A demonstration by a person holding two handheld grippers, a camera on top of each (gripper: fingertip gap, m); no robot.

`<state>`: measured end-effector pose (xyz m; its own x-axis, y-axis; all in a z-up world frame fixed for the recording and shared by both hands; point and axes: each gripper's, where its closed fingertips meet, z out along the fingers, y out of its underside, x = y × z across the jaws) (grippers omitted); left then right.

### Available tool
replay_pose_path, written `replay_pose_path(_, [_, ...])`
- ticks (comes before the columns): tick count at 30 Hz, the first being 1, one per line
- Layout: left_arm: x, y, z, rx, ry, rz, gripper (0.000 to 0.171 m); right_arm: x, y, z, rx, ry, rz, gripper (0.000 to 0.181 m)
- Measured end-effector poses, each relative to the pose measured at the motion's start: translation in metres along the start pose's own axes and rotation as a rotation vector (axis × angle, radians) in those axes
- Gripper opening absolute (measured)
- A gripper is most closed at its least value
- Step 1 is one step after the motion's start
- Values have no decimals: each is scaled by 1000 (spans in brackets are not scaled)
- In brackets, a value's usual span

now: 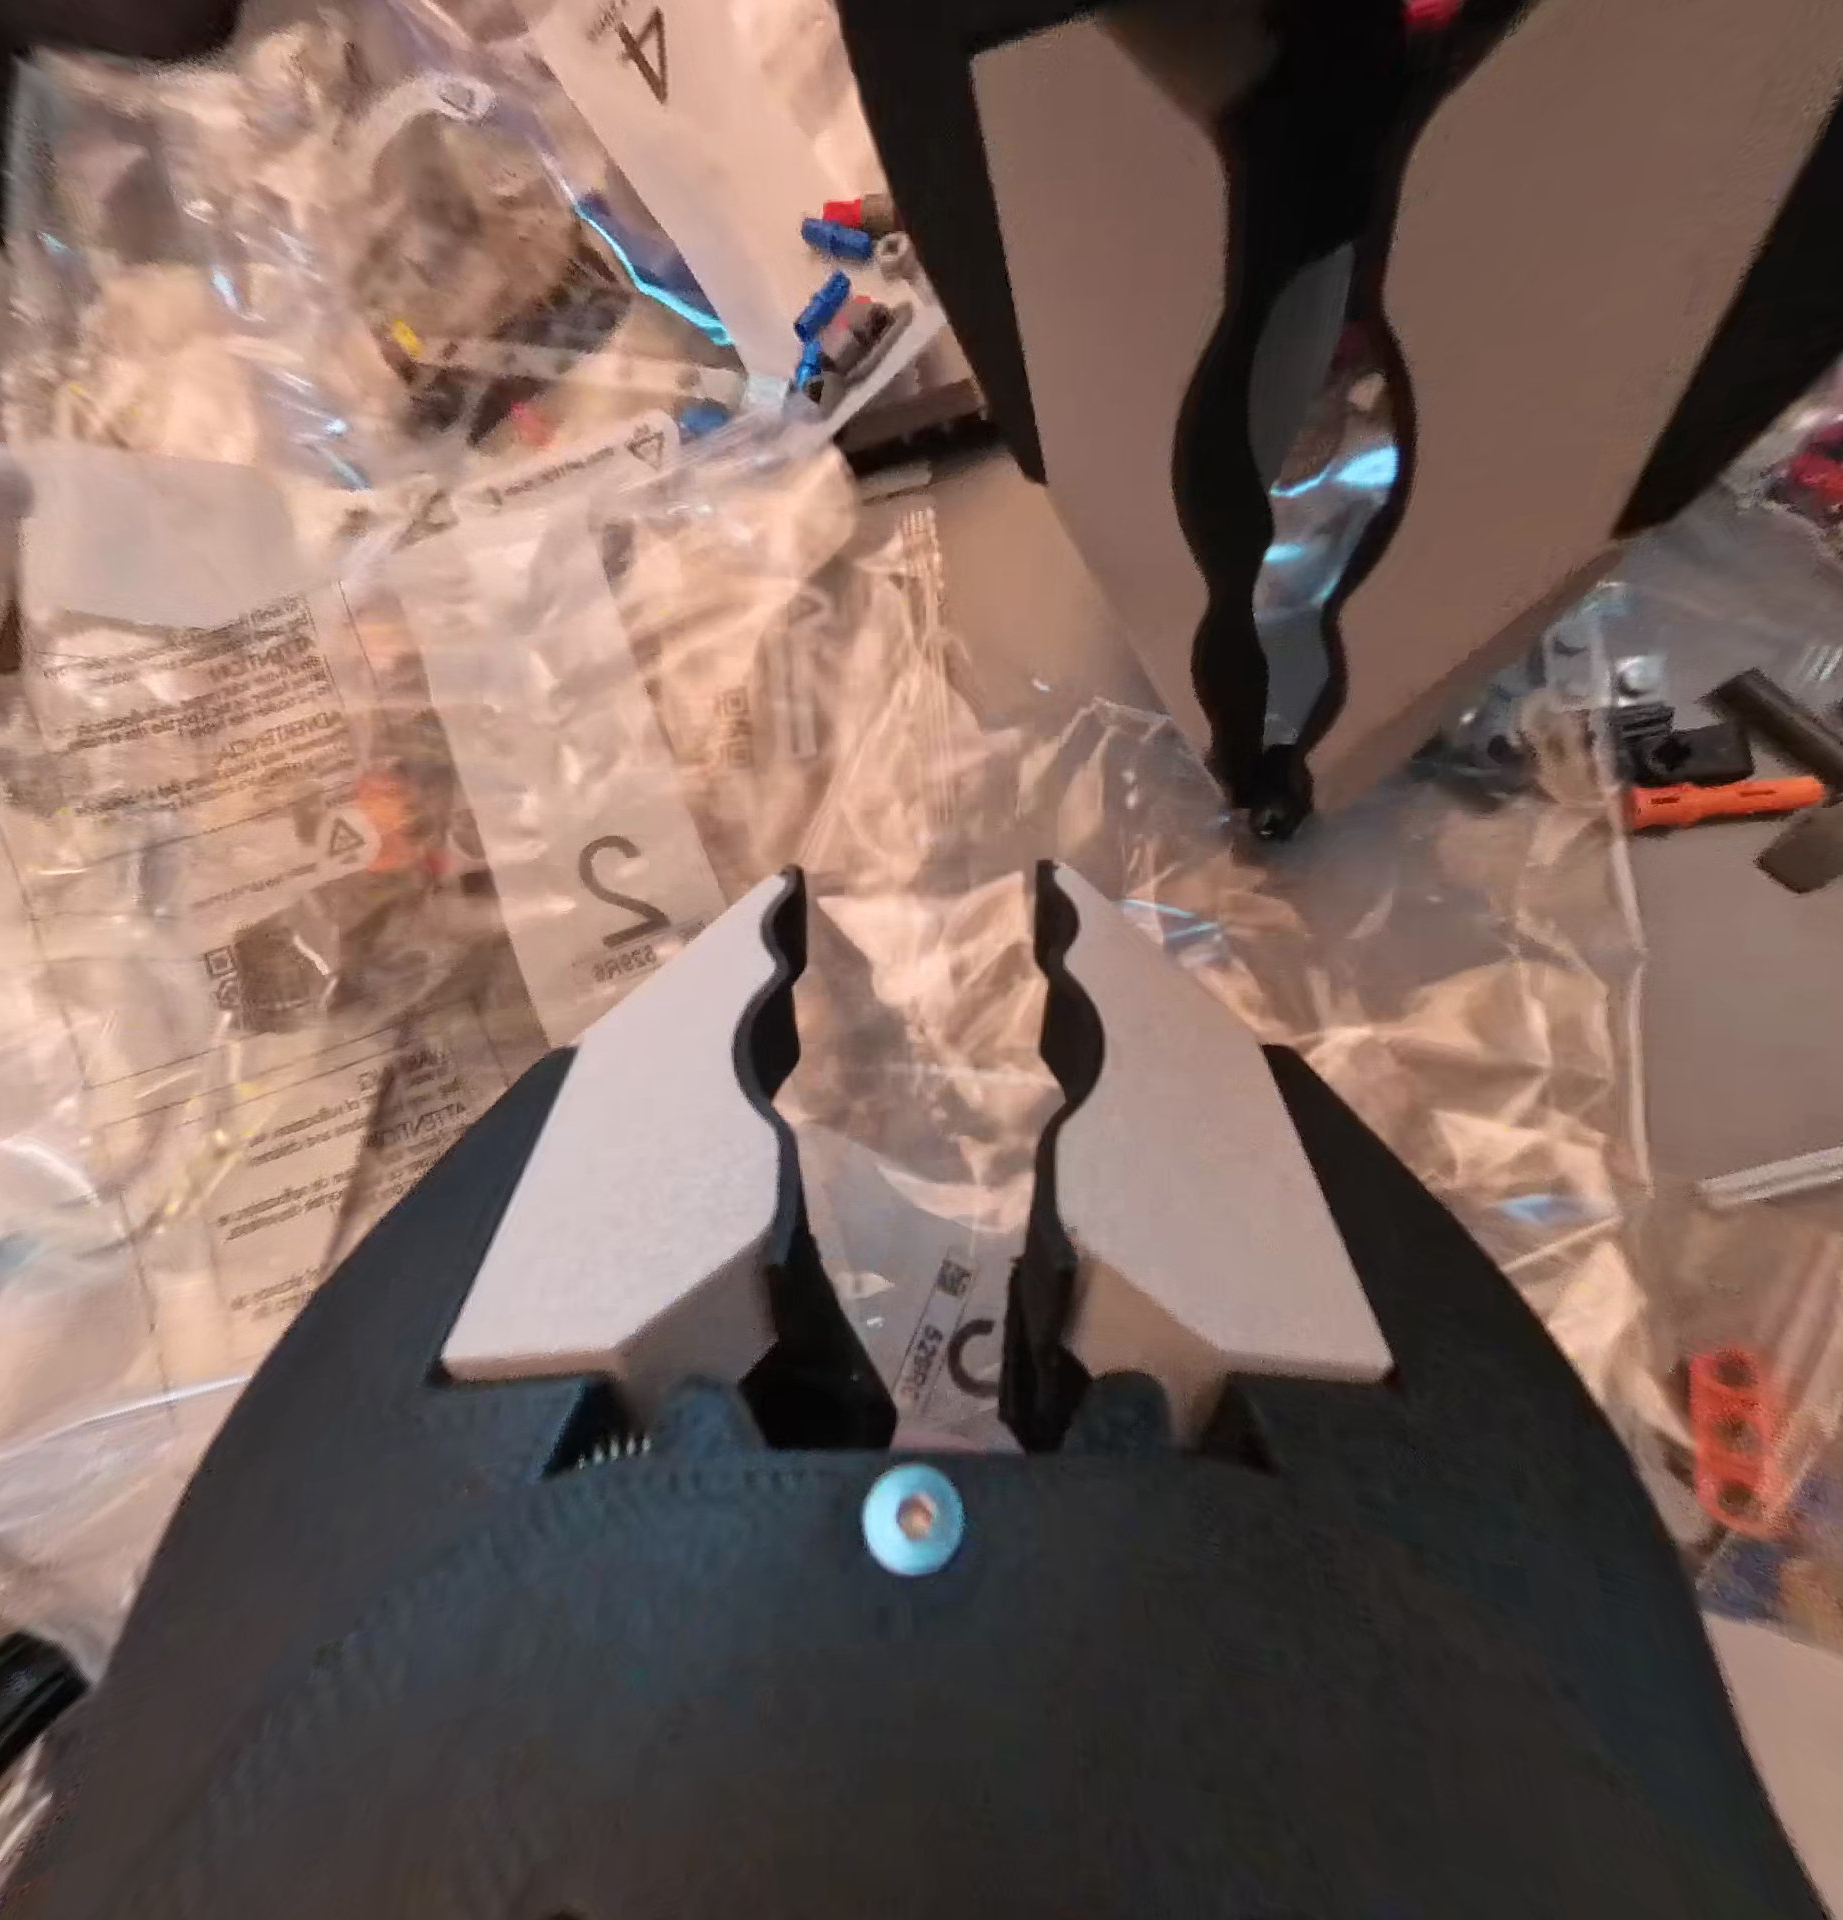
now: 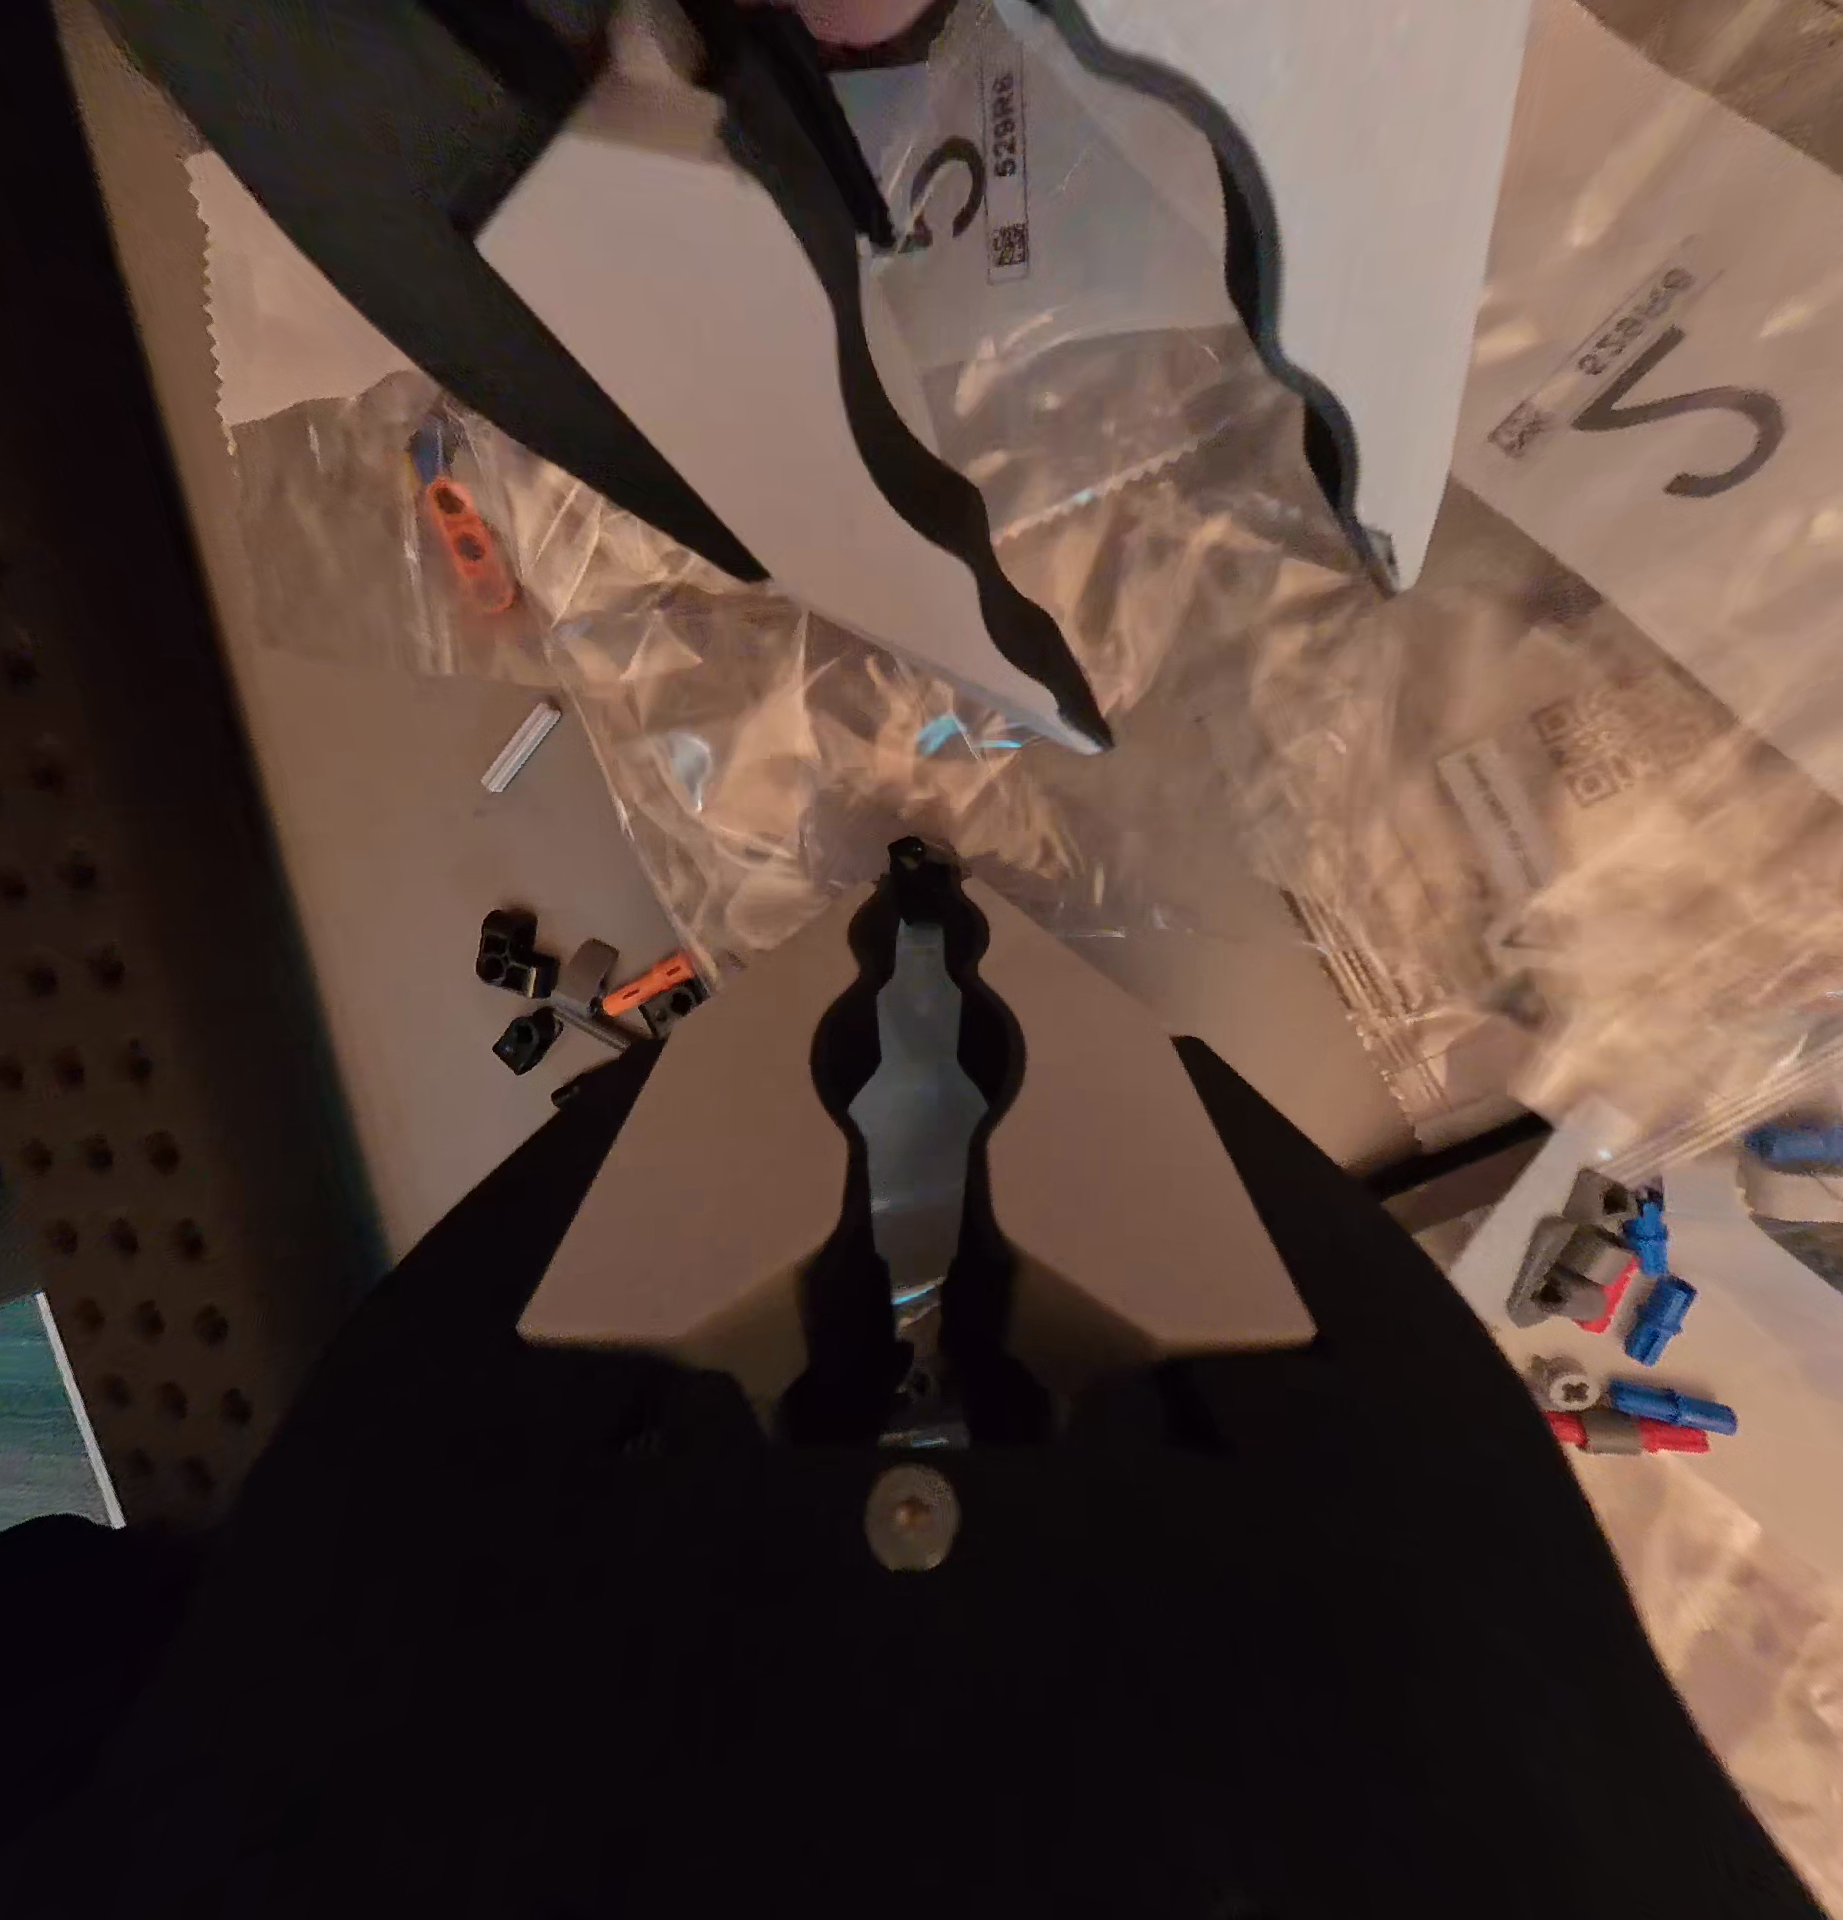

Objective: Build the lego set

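Right tongs pinch a small black Lego pin over the crumpled bags.

The small black pin sits clamped at the tips of the right tongs, touching the clear plastic bag on the pale surface. Beyond the pin, the left tongs hang above the same bag, parted with nothing between them. Beside the pin lie loose black connectors and an orange axle; well apart from it sit blue and red pins.
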<state>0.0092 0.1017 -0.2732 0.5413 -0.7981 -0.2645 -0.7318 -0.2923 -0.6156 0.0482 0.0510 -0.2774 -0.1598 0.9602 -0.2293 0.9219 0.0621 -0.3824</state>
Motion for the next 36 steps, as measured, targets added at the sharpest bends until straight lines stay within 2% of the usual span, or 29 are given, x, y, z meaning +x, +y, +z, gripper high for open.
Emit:
replay_pose_path(2, [1, -1, 2, 11, 36, -36, 38, 0, 0, 0, 6, -7, 2, 6])
replay_pose_path(7, [7, 0, 5, 4, 53, 0, 2, 1, -1, 0, 19, -16, 11, 6])
replay_pose_path(8, [8, 0, 5, 2, 53, 0, 0, 1, -1, 0, 19, -16, 11, 6])
replay_pose_path(15, [0, 4, 4, -12, 8, -18, 0, 1, 0, -1, 26, -20, 21, 6])
replay_pose_path(25, [-32, 10, -11, 45, -84, -120, 0, 0, 5, -3, 20, -36, 22, 6])
replay_pose_path(30, [-37, 14, -15, 47, -84, -140, 0, 7, -2, -9, 67, 0, 33, 6])
replay_pose_path(36, [-25, 8, -19, 73, -16, -133, 0, 5, -1, -2, 42, -11, 26, 6])
